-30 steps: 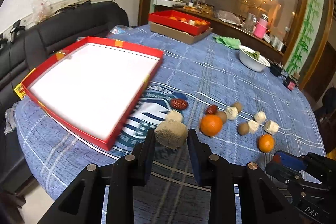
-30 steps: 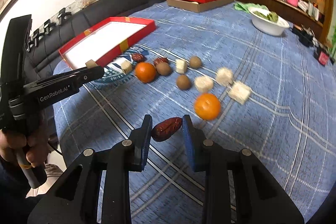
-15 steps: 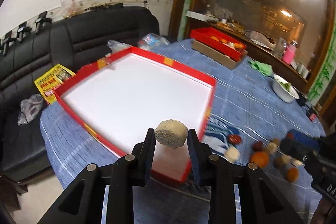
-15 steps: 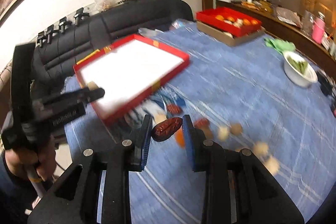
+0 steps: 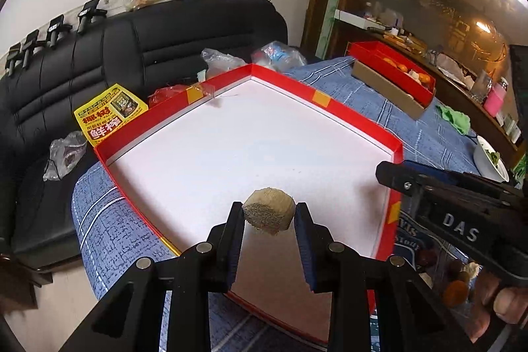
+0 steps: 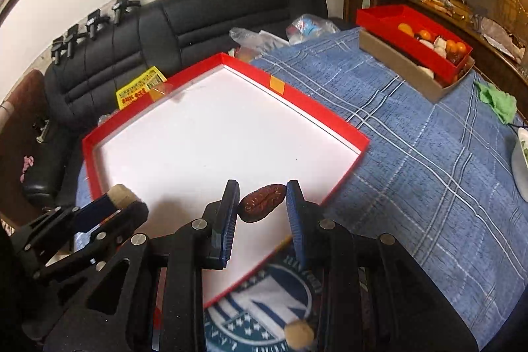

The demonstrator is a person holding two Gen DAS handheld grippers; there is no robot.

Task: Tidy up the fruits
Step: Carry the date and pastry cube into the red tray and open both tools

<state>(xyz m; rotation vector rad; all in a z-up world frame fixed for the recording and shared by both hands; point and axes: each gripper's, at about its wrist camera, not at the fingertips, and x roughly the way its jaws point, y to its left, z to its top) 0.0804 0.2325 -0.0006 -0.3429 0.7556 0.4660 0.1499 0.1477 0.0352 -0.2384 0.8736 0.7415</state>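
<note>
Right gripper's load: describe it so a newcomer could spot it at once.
Find the big red tray with a white floor on the blue tablecloth. Above its near edge, the right gripper pinches a wrinkled, glossy dark-red date; the left gripper's tan rough chunk is paler.

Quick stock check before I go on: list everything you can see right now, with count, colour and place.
Shallow red-rimmed tray with white floor: one, near table edge, nothing lying in it.
Tan cut fruit chunk: one, held above tray.
Dark red wrinkled date: one, held above tray.
Red box of mixed fruit on brown cardboard box: one, far side of table.
Blue plaid tablecloth: one, covering table.
Black sofa: one, behind table.
Left gripper: jaws shut on chunk.
Right gripper: jaws shut on date.
</note>
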